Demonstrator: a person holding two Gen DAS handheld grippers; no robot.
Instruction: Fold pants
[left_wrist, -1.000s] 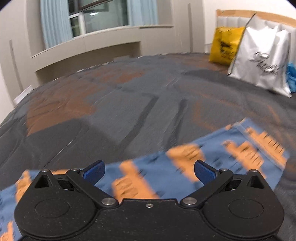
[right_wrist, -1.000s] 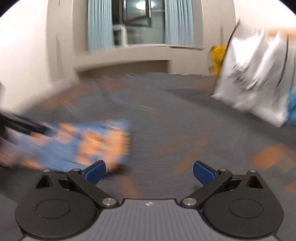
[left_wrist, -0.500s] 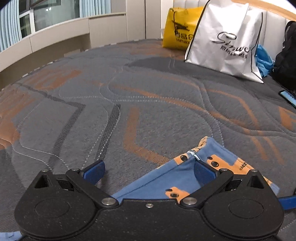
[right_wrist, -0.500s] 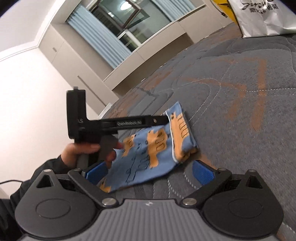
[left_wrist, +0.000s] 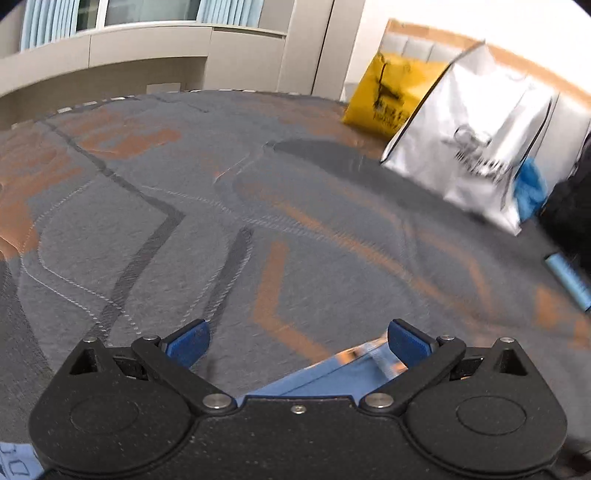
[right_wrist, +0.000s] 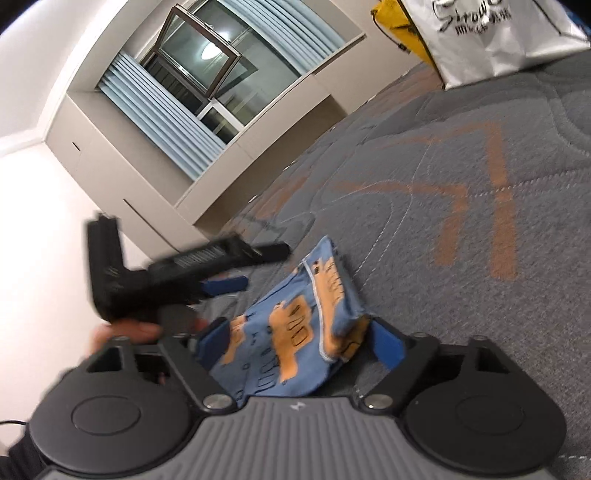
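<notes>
Final fold, judged: blue patterned pants (right_wrist: 291, 332) lie bunched on the bed (right_wrist: 461, 221); right gripper (right_wrist: 299, 343) jaws, just closing, straddle them unclamped, left gripper (left_wrist: 297, 341) jaws apart; next, pinch and flatten.

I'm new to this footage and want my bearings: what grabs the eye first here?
The blue pants with orange print, bunched on the grey quilted bed, sit between the fingers of the right gripper, whose jaws have just been closing. Left of them hovers the black left gripper; a white bag and yellow bag lean at the headboard.
</notes>
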